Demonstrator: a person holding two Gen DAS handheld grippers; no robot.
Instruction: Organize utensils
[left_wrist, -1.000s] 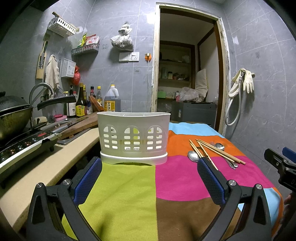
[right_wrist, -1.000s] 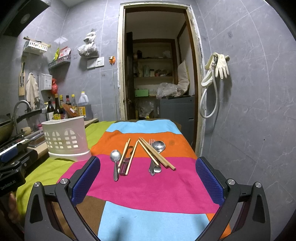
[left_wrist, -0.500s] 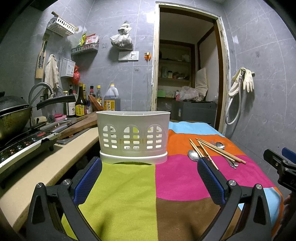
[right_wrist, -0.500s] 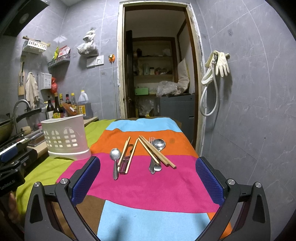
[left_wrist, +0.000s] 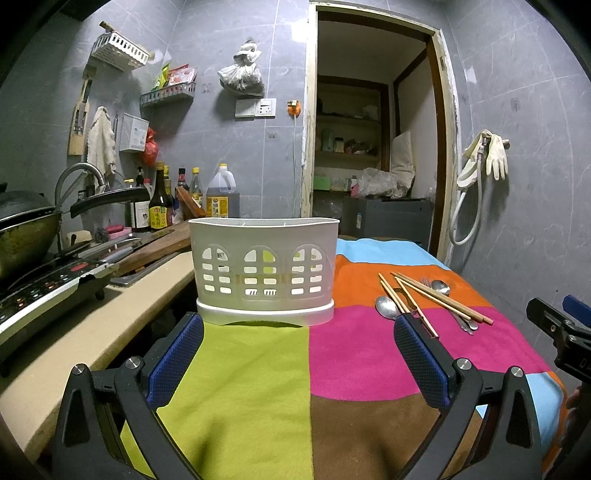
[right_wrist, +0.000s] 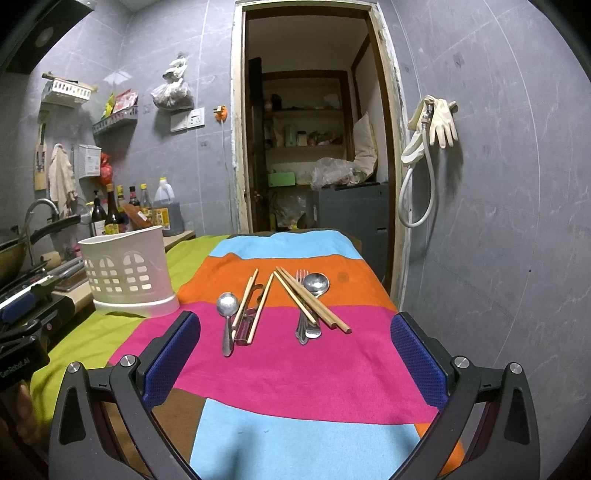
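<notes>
**Both grippers held wide and empty over the striped cloth**

The left gripper (left_wrist: 297, 360) points level at the white basket (left_wrist: 264, 271) standing on the cloth (right_wrist: 295, 369). The right gripper (right_wrist: 291, 360) faces spoons (right_wrist: 227, 314), chopsticks (right_wrist: 312, 299) and a fork (right_wrist: 302, 306) lying loose between its spread, empty jaws.

I can read only one word. It is white writing on the black left gripper (right_wrist: 22, 354), at the side of my right view: "GenRobot.AI". The bottle (left_wrist: 159, 206) labels are too small and blurry for me to read.
</notes>
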